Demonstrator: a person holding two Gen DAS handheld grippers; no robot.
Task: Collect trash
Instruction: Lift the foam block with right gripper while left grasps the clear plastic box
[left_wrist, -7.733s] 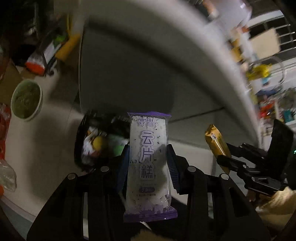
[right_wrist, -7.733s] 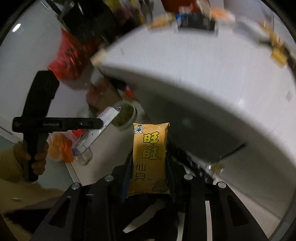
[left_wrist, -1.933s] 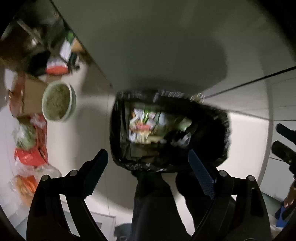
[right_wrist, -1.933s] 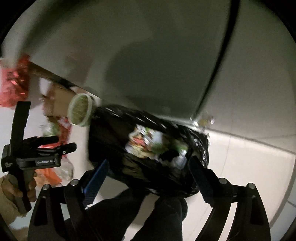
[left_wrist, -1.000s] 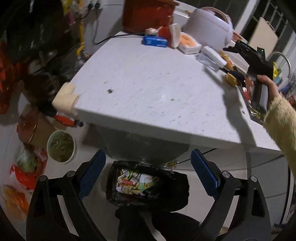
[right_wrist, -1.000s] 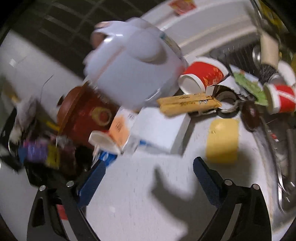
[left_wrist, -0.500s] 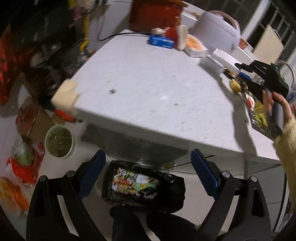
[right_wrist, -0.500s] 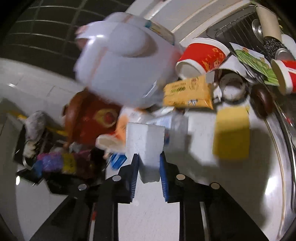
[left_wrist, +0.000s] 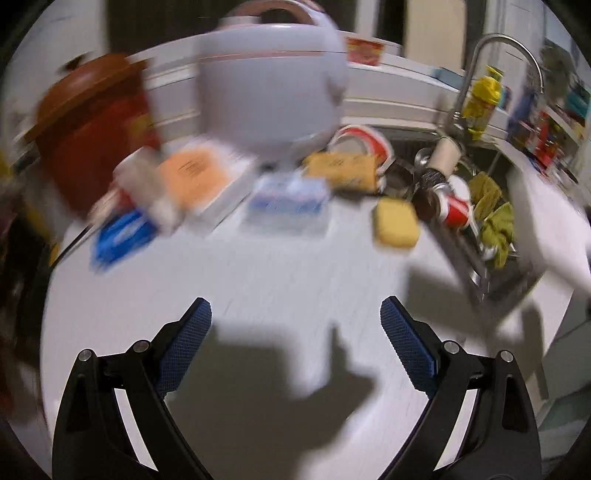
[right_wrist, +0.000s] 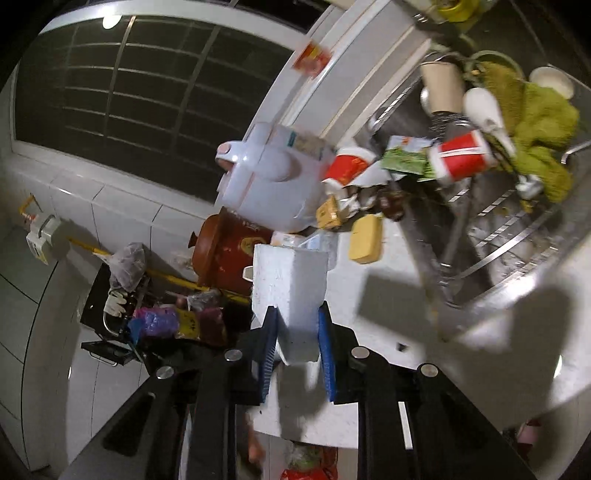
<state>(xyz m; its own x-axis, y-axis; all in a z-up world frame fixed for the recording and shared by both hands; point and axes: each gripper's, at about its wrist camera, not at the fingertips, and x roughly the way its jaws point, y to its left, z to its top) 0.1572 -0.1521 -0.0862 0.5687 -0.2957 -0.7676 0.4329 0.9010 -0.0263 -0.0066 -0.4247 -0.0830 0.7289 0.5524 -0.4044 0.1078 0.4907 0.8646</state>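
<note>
Two grippers over a cluttered white surface, and only one has anything in it. The right gripper has its blue fingers clenched on a white foam block, the block standing up between them and lifted clear above the surface edge. The left gripper hangs over the bare near part of the surface, fingers spread wide and released, nothing between them, their shadow falling on the white top below.

The left view is badly smeared, but the litter reads well enough: a yellow sponge lies near the sink rim, a yellow packet sits beyond it against the white cooker, and a blue-and-white packet lies flat in the middle. An orange-topped box and a blue wrapper rest to the left, just in front of the red-brown pot.

In the sink, a red paper cup lies on its side beside a green cloth. The right view shows the same cup tipped over the rack, a second red cup against the cooker, and a green packet between them
</note>
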